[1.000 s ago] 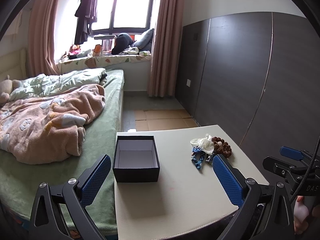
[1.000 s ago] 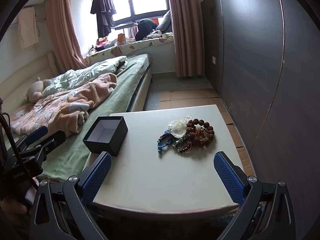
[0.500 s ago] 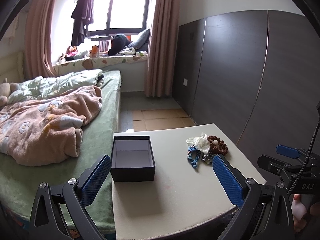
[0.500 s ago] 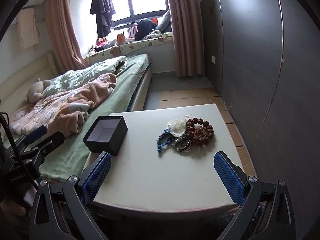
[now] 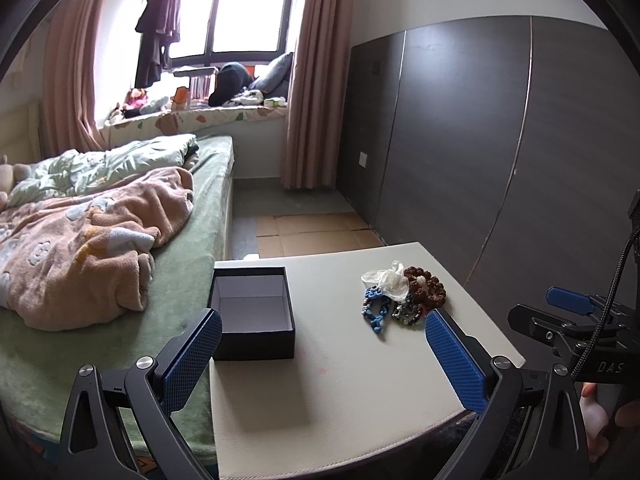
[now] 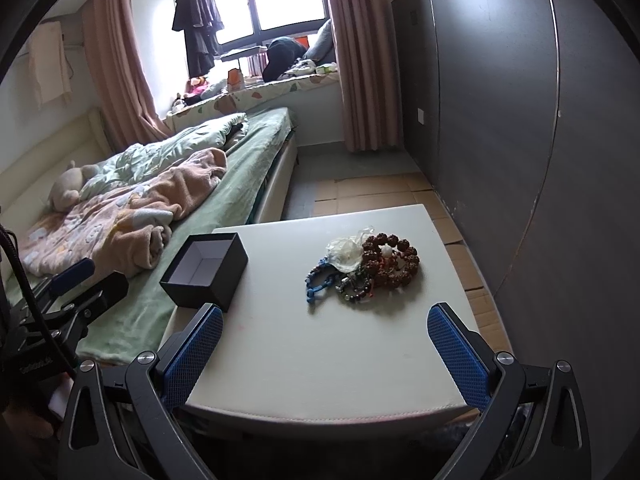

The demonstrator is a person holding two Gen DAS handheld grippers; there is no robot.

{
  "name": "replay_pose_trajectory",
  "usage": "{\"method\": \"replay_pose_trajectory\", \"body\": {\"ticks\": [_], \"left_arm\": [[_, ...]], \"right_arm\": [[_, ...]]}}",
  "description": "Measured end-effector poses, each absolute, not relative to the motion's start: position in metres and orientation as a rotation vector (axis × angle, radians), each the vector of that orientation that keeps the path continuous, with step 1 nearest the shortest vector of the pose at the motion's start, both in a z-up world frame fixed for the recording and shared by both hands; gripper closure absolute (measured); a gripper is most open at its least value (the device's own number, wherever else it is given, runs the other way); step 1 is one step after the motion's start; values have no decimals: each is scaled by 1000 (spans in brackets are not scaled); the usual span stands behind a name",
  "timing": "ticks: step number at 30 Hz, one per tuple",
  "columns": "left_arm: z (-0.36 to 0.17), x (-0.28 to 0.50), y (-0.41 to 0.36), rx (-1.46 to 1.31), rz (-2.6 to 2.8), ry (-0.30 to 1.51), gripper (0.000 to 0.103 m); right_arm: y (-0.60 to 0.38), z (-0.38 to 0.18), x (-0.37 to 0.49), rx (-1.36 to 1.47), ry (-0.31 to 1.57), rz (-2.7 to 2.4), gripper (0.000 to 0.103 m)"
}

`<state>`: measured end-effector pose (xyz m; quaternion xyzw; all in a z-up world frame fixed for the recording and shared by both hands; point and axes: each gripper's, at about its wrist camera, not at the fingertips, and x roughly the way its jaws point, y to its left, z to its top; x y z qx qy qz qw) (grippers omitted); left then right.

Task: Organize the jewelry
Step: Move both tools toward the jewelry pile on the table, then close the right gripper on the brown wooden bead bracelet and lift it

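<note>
Both held wide and empty short of the table's near edge, the right gripper faces the jewelry pile just ahead toward the far right, nearer it than the left gripper, which fronts the open black box at the left.

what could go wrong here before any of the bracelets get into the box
1. The bracelets lie heaped and overlapping, with a clear plastic bag on top; closing on one, such as the brown bead bracelet, may drag the others along.
2. The black box sits at the table's edge beside the bed; a nudge could tip it off.
3. Both grippers, left and right, have open jaws far from the pile, so small beads may slip on pickup.
</note>
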<state>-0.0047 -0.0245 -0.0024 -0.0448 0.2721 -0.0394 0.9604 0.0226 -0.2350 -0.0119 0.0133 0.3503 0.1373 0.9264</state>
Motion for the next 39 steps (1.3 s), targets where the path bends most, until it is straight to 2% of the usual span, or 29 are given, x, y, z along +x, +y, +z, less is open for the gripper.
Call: {"method": "replay_pose_trajectory", "body": {"ticks": [14, 16, 19, 21, 31, 35, 39], "left_arm": [[-15, 37, -38, -167, -155, 597, 1], [-20, 49, -41, -171, -159, 623, 4], [-27, 69, -45, -186, -178, 666, 16], [-30, 81, -47, -193, -186, 693, 22], [-29, 121, -65, -171, -236, 762, 30], [-32, 141, -74, -154, -268, 808, 31], [-42, 165, -84, -143, -300, 855, 43]], "right_arm": [[-277, -30, 65, 206, 804, 172, 0], [-282, -35, 74, 223, 812, 160, 0], [-290, -44, 88, 253, 821, 158, 0], [-297, -54, 101, 282, 873, 136, 8], [-332, -80, 133, 520, 946, 117, 22], [-343, -87, 139, 593, 951, 111, 23], [-344, -94, 148, 639, 971, 124, 29]]}}
